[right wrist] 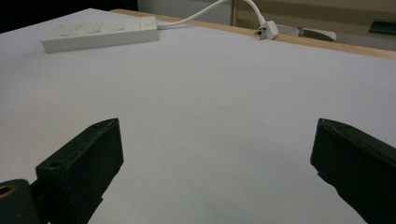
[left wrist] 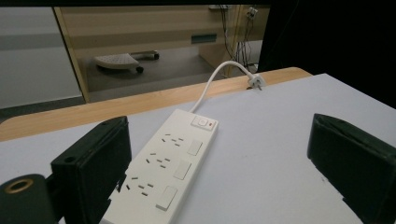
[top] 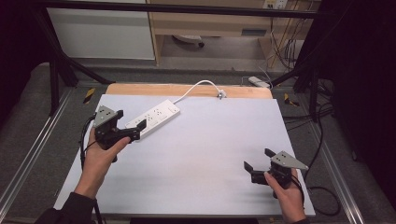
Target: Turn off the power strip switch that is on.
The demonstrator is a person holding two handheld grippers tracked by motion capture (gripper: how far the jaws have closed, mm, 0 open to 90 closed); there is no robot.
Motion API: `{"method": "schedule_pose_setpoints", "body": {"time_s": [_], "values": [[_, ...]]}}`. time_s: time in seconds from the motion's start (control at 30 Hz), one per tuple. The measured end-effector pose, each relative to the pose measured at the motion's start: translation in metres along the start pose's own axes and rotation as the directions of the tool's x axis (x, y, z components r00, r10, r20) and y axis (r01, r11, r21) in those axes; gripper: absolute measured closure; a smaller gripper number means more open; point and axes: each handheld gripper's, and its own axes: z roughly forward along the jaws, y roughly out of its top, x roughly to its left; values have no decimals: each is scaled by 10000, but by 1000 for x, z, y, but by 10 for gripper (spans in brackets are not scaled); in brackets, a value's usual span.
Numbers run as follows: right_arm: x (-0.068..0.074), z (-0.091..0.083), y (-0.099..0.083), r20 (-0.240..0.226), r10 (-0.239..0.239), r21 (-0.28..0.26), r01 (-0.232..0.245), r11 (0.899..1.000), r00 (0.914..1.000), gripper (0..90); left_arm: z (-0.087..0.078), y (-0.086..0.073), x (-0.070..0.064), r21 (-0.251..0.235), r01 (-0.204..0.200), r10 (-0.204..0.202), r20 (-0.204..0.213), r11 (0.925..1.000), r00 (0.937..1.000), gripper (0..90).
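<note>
A white power strip [top: 154,117] lies at an angle on the far left of the white table top [top: 201,154]. Its white cord [top: 194,88] curves to a loose plug [top: 220,94] at the table's far edge. My left gripper [top: 130,123] is open at the strip's near end. In the left gripper view the strip [left wrist: 173,163] runs between the jaws, close against the left one, with my left gripper [left wrist: 217,128] spread wide. My right gripper [top: 259,158] is open over bare table at the near right, holding nothing. The right gripper view puts the strip [right wrist: 100,31] and plug [right wrist: 268,31] far ahead.
A wooden strip [top: 187,89] borders the table's far edge. Black frame bars [top: 60,60] stand at both far corners. Cables [top: 322,126] trail over the floor on the right, near a white adapter [top: 258,82]. A wooden cabinet [top: 210,23] stands behind.
</note>
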Motion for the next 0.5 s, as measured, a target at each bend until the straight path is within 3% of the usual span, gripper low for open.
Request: {"method": "schedule_pose_setpoints", "body": {"time_s": [0.13, 0.5], "values": [[-1, 0, 0, -2, 9, -27, -9, 10000, 10000, 28, 4, 0, 1, 89, -39, 39, -18, 10000, 10000, 62], [0, -1, 1, 29, -29, -36, 29, 10000, 10000, 28, 13, 4, 6, 96, 318, -319, 92, 9994, 9994, 66]]}}
